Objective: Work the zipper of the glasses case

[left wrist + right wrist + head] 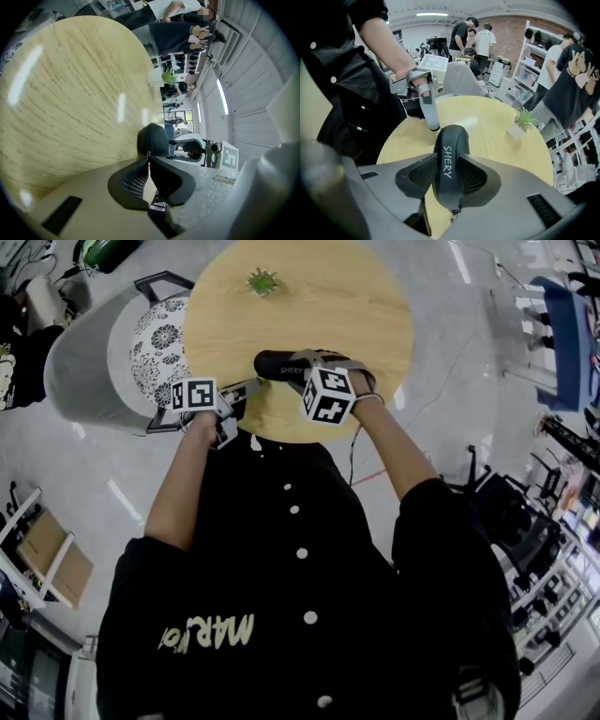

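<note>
Head view: the case [281, 365] is at the table's [300, 296] 6 o'clock edge, with the right gripper [317, 367] on it and the left gripper [239, 395] at its 9 o'clock. Left gripper view: jaws clenched together, tips against the case's end at 12 o'clock. Right gripper view: jaws grasp the case across its middle.

The glasses case [281, 364] is at the near edge of the round table [319, 306], between the jaws of the right gripper [450, 177], which press on its two sides. The left gripper [149, 161] is to its left, closed tips at the case's end. A small plant [262, 281] stands on the table's far side. A chair [94, 362] stands left of the table, with a cushion [167, 343] on it.
</note>
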### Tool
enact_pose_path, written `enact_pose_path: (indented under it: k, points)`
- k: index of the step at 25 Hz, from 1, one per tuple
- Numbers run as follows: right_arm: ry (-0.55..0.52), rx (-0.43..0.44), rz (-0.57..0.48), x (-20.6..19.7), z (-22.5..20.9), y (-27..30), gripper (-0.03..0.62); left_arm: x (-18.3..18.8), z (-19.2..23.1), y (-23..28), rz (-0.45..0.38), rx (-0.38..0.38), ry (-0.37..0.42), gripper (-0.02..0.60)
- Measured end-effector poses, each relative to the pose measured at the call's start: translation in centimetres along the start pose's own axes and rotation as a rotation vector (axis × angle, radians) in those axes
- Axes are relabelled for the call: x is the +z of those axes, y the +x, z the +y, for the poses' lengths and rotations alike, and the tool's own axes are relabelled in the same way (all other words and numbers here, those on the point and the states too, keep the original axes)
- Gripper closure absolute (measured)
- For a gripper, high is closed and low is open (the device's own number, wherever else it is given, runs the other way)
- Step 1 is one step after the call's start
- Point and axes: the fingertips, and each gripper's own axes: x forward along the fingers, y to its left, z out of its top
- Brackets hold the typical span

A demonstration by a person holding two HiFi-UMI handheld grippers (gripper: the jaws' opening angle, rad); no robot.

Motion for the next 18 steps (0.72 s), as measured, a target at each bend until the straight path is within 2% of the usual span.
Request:
enact_pose_path:
  k: [9,11,14,18]
  points:
    - [-0.017,-0.025,-0.019,0.1,0.2,-0.2,0.444,1.1,0.1,-0.8,0.065,0.018,0.026,0.571]
    - [-0.018,-0.032,-0.022,0.1,0.2,-0.2,0.444,1.5,-0.1,-0.8,0.085,0.032,0.052,0.571]
    - [-0.011,-0.033,-0.025,0.0,0.0,-0.3,0.442,1.6,-0.6,-0.7,0.134,0.064,0.165,0.571]
    - [-0.006,-0.024,-0.029,0.0,0.2,-0.2,0.441,1.1,-0.6,-0.7,0.176,0.111,0.419,0.571]
